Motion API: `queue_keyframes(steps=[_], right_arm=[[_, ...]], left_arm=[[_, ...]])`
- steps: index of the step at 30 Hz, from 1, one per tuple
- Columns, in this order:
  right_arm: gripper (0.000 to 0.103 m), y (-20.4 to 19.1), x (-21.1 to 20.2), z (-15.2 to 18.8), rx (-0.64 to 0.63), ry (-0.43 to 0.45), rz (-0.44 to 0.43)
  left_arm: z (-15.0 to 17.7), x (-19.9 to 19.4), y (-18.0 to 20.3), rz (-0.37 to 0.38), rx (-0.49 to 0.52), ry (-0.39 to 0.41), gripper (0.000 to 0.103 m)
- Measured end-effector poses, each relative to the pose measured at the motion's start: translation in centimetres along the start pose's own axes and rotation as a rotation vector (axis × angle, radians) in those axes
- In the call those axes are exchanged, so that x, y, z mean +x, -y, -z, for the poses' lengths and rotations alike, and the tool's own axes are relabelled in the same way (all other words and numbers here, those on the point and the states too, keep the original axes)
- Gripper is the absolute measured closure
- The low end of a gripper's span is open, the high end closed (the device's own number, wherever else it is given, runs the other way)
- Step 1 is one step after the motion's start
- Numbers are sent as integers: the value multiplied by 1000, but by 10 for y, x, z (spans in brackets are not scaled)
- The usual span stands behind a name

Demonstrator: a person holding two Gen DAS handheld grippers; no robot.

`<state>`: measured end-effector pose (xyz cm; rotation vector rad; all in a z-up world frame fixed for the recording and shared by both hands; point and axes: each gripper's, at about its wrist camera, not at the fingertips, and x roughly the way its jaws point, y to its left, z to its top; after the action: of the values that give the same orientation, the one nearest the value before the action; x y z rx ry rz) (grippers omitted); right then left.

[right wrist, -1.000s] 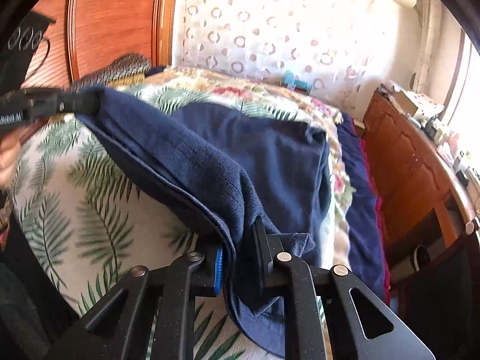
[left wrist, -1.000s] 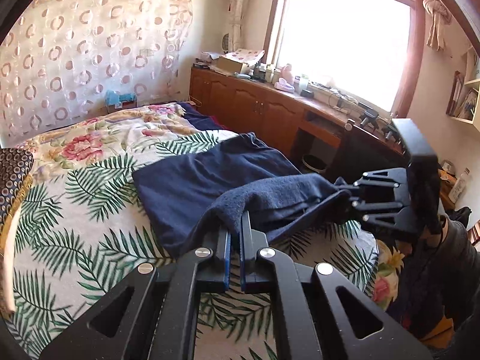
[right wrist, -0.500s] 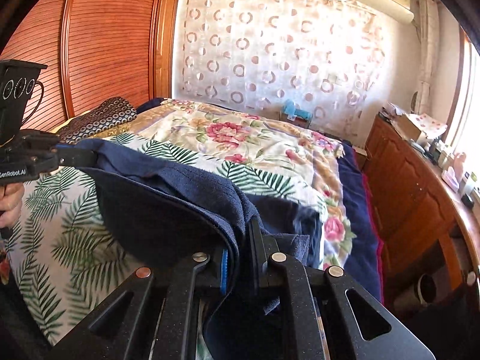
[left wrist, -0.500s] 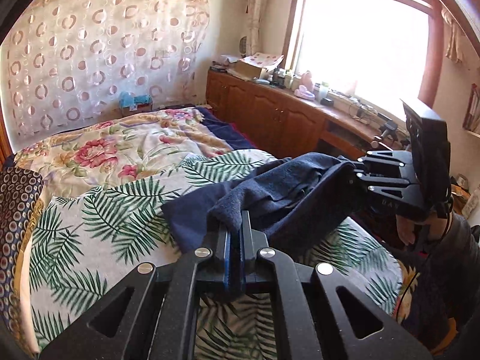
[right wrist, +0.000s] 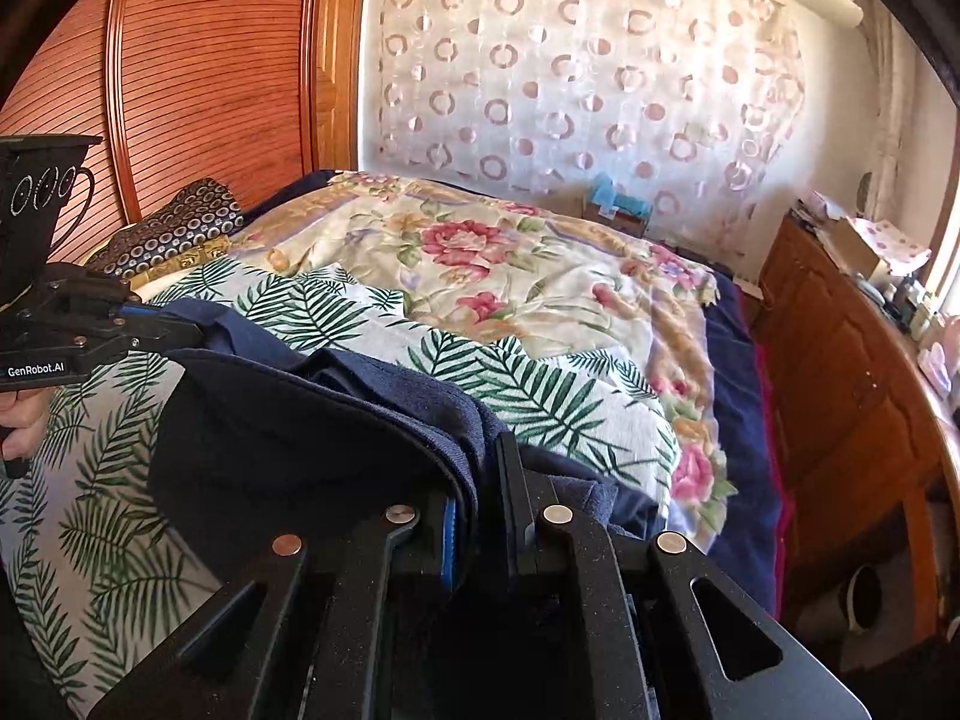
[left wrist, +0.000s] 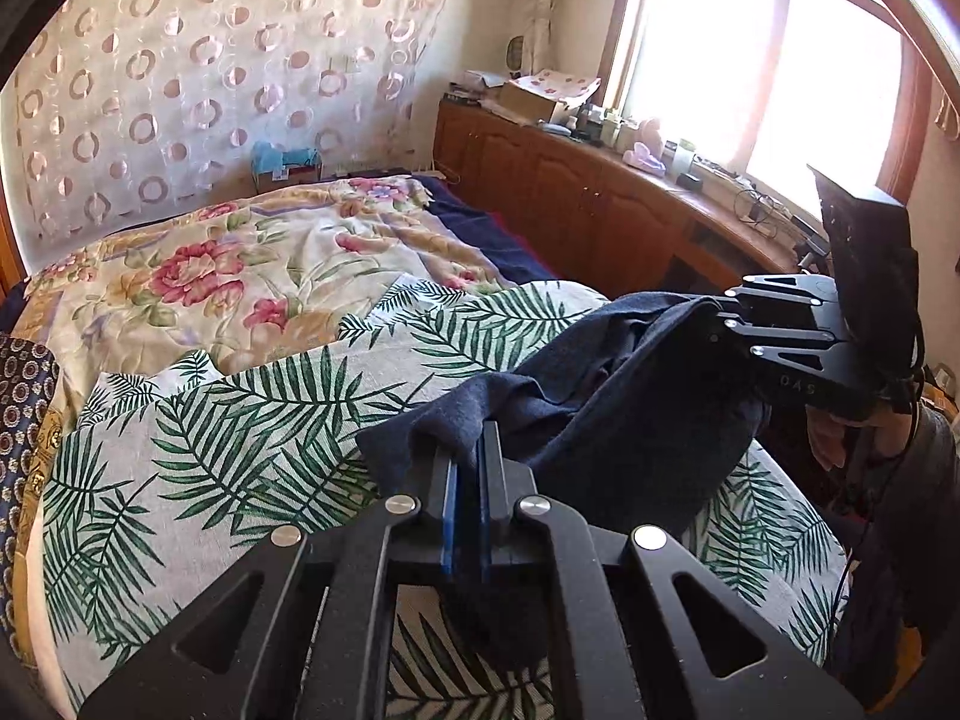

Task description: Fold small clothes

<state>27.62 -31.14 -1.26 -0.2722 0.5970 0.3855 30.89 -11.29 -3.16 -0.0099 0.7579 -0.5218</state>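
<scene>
A dark navy garment [left wrist: 606,414] hangs slack above the palm-leaf bedspread [left wrist: 198,456], stretched between both grippers. My left gripper [left wrist: 468,450] is shut on one corner of it, at the bottom of the left wrist view. My right gripper [left wrist: 717,315] grips the opposite end at the right of that view. In the right wrist view the same navy garment [right wrist: 312,438] drapes over my right gripper [right wrist: 486,456], which is shut on its edge, and my left gripper [right wrist: 192,330] pinches the far corner at the left. The fingertips are buried in cloth.
A floral quilt [left wrist: 252,264] covers the far half of the bed. A patterned pillow [right wrist: 174,228] lies by the wooden headboard [right wrist: 198,78]. A wooden cabinet [left wrist: 600,198] with clutter runs under the bright window. A person's hand [right wrist: 21,420] holds the left gripper.
Both grippers have pulled the navy garment back toward the near edge of the bed and lifted it off the spread. It went from lying mostly flat to hanging bunched between them.
</scene>
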Motion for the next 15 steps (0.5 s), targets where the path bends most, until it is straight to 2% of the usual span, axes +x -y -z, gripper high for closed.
queue_keyframes(steps=[6, 8, 10, 15], right_arm=[[92, 5, 21, -1, 18, -37, -27], [92, 8, 26, -4, 24, -43, -36], [92, 13, 32, -8, 43, -50, -45], [87, 24, 39, -16, 104, -60, -68]], left_arm=[[-1, 7, -8, 6, -8, -19, 97], [-1, 3, -8, 6, -1, -2, 88], [0, 0, -8, -8, -1, 8, 67], [3, -3, -10, -19, -8, 16, 58]])
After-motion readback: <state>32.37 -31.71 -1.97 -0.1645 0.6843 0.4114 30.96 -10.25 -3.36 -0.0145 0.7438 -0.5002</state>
